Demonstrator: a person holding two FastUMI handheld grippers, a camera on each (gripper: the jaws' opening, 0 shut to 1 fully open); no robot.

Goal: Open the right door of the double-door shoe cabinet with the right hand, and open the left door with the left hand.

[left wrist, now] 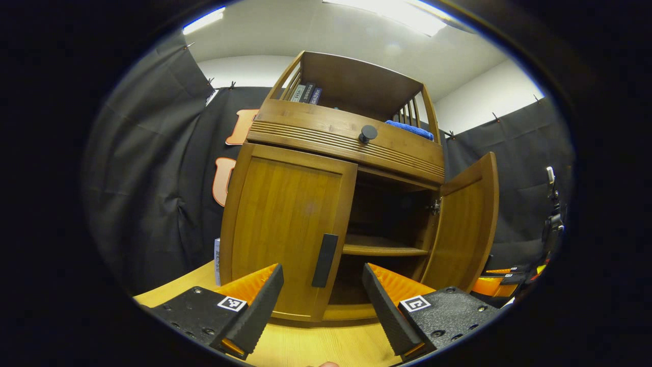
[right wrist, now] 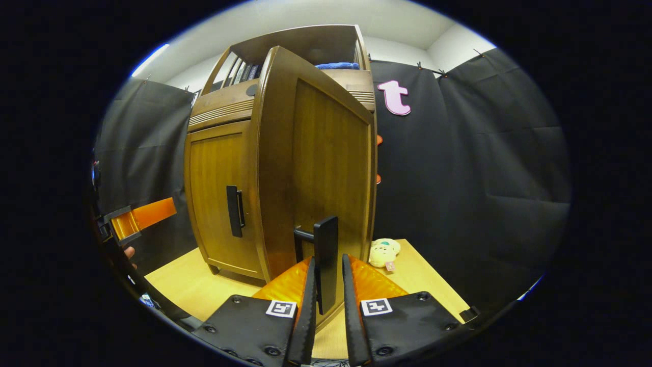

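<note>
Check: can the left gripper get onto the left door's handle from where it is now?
Probably yes. The left gripper is open and lined up with the handle on the closed left door. Nothing sits between them. The open right door swings clear to the side.

Each claw point(left wrist: 322, 300) ends in two wedge-shaped fingers point(left wrist: 260, 306) with ribbed inner faces, bolted to flat, grainy-textured mounting blocks studded with round screws. Every block carries a small square black-and-white marker near the finger's root. The right claw point(right wrist: 326, 311) has the same build: ribbed fingers point(right wrist: 305, 311), screwed blocks, one marker each
</note>
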